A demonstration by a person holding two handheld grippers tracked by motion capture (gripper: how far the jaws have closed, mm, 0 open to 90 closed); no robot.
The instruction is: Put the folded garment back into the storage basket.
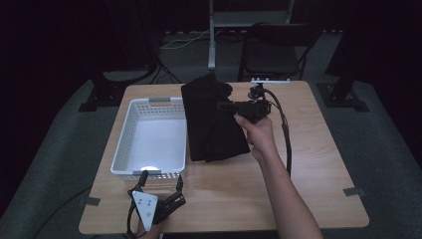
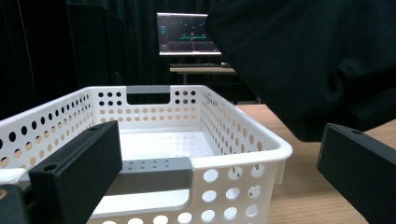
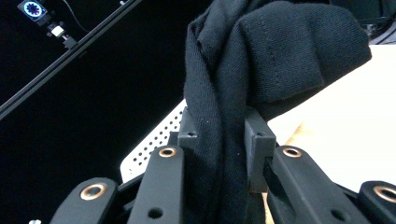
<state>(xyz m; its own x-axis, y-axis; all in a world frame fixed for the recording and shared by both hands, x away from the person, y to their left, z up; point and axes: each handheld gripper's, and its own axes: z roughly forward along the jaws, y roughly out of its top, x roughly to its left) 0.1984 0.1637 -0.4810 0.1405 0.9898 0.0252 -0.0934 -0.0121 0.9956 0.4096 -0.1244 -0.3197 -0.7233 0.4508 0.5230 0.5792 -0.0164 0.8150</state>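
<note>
Your right gripper is clamped on a bunched fold of the black garment; the cloth hangs partly lifted over the wooden table, just right of the white perforated basket. Your left gripper sits at the table's near edge with jaws spread wide and nothing between them, pointing at the basket's near wall with its grey handle.

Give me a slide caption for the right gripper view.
Right claw shut on a bunched fold of black cloth, white basket behind.
</note>
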